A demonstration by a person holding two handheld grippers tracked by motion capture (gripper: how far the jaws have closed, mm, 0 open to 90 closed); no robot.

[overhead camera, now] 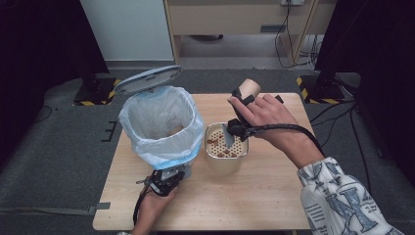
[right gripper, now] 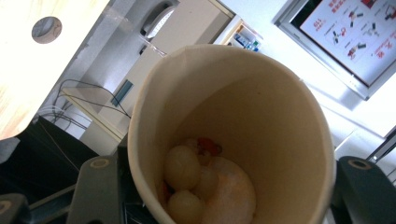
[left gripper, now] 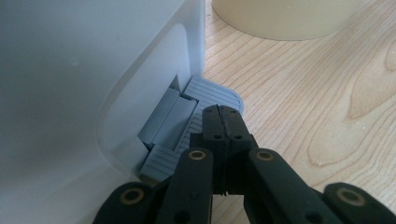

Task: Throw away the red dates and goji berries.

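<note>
right gripper (overhead camera: pixel 241 100) clenched on paper cup (right gripper: pixel 233 135); left gripper (left gripper: pixel 223 116) jaws closed, pressing bin pedal (left gripper: pixel 205 93); tip cup slowly over strainer (overhead camera: pixel 226 142), keep pedal down

Desk (overhead camera: pixel 274 196): pale wood, clear grain, low satin sheen. Bin (left gripper: pixel 70 70): smooth white plastic, matt; its pedal (left gripper: pixel 205 93) is grey plastic with fine ribbing. Bin liner (overhead camera: pixel 147 134): thin, crinkled translucent film, slightly glossy. Paper cup (right gripper: pixel 261 116): cream paperboard, smooth and matt inside, with moist, glossy food lumps at the bottom. Beige container (overhead camera: pixel 226 164): smooth matt wall, perforated strainer insert (overhead camera: pixel 235 146) on top. Left gripper (left gripper: pixel 223 122) fingers: matt black plastic, brass-coloured pivot pins. Sleeve (overhead camera: pixel 337 196): printed cloth.
</note>
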